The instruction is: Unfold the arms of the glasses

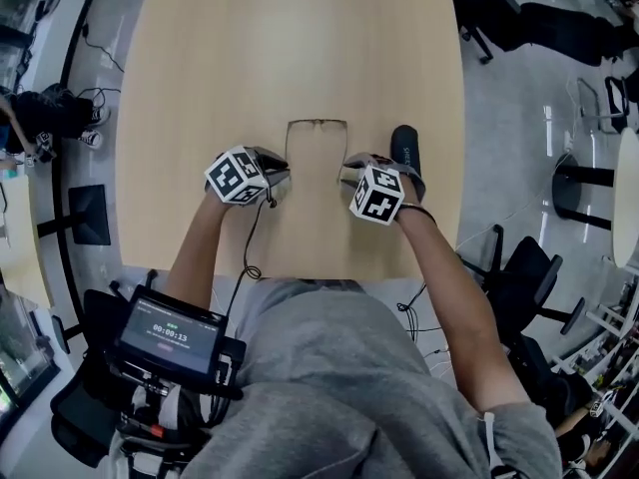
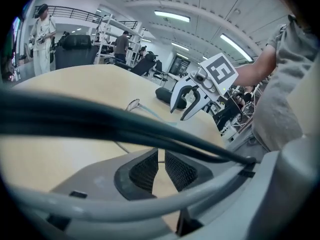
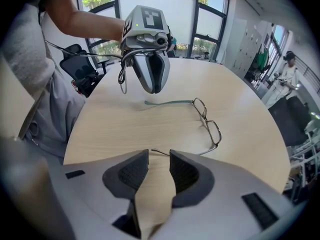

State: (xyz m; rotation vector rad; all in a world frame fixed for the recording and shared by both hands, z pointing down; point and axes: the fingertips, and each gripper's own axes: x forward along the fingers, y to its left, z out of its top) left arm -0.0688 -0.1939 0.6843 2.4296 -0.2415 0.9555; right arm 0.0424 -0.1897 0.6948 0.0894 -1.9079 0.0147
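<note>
Thin-framed glasses point(image 1: 317, 123) lie on the wooden table point(image 1: 300, 38), both arms unfolded and pointing toward me. My left gripper point(image 1: 280, 180) sits at the tip of the left arm, my right gripper point(image 1: 344, 173) at the tip of the right arm. In the left gripper view the jaws point(image 2: 161, 156) stand a narrow gap apart, and the thin arm crosses under them. In the right gripper view the jaws point(image 3: 159, 156) stand wider apart, with the arm tip point(image 3: 160, 152) lying loose across the gap. The lenses point(image 3: 212, 129) rest flat beyond.
A black glasses case point(image 1: 406, 148) lies just right of the right gripper. The table's near edge is close to my body. Office chairs point(image 1: 524, 267), cables on the floor point(image 1: 90, 98) and people stand around the table.
</note>
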